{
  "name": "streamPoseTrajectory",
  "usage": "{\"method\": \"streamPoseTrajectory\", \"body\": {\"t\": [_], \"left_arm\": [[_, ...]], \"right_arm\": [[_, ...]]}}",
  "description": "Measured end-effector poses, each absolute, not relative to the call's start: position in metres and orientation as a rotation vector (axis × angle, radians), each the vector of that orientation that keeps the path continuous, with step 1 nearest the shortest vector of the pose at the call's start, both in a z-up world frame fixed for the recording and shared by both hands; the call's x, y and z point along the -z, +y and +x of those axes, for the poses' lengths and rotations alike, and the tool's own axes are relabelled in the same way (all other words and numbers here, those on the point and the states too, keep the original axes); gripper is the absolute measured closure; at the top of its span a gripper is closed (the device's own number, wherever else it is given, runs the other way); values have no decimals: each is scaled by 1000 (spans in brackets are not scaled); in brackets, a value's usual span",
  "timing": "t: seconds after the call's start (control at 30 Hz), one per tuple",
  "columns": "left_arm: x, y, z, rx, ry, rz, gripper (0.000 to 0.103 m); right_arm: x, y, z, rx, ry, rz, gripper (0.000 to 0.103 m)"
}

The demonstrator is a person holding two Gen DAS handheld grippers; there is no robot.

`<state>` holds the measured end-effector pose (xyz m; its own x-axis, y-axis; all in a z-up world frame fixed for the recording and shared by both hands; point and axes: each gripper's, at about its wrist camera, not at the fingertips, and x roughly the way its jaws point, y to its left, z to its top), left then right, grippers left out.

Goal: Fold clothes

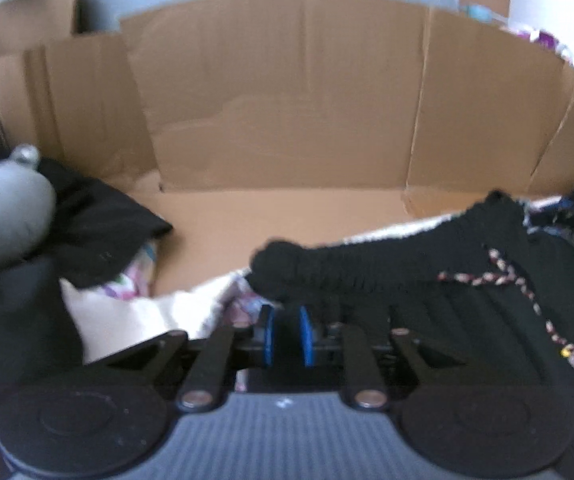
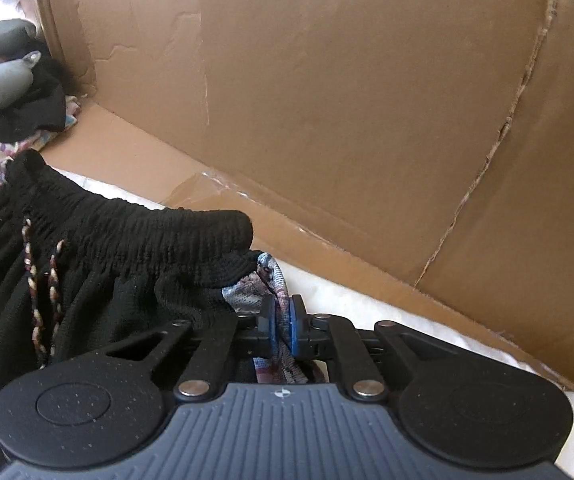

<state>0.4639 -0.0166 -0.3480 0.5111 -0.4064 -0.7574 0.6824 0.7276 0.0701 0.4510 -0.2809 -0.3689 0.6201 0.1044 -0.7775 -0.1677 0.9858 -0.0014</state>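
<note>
Right hand-held gripper [image 2: 283, 322] clamped on patterned fabric [image 2: 271, 276] beside black shorts' waistband [image 2: 159, 232]. Left hand-held gripper [image 1: 286, 334] pinches dark cloth, apparently the shorts [image 1: 427, 280], blurred. Cardboard wall [image 2: 347, 100] behind.

surface: white sheet [image 2: 371, 304] | on it: black shorts [image 2: 127, 280], patterned cloth [image 2: 271, 276]

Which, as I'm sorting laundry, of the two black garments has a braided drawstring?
The black shorts in the middle: a braided cord hangs from their gathered waistband. The black garment at the left shows no cord.
</note>
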Motion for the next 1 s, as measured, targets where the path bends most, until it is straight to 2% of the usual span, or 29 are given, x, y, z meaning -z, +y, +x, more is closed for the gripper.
{"method": "streamPoseTrajectory", "body": {"t": [0.07,0.1,0.13,0.3,0.4,0.67,0.8,0.93,1.0], "left_arm": [[360,-19,467,644,819,408,88],[362,-19,467,634,827,414,88],[362,-20,466,625,831,420,88],[350,-20,459,529,788,497,95],[338,-10,456,548,800,418,95],[332,-10,425,623,807,410,93],[346,-7,418,621,860,389,84],[346,-11,406,638,859,390,71],[345,-16,402,659,848,393,69]], "right_arm": [[359,-289,444,-149,866,-41,87],[353,-294,439,-143,851,-28,81],[346,-299,434,-140,836,-26,80],[326,-315,406,-120,802,-54,79],[324,-318,390,-134,814,-75,80],[346,-306,359,-186,913,-102,82],[369,-300,365,-167,951,-106,82],[372,-287,380,-176,926,-140,81],[368,-281,387,-181,909,-148,81]]}}
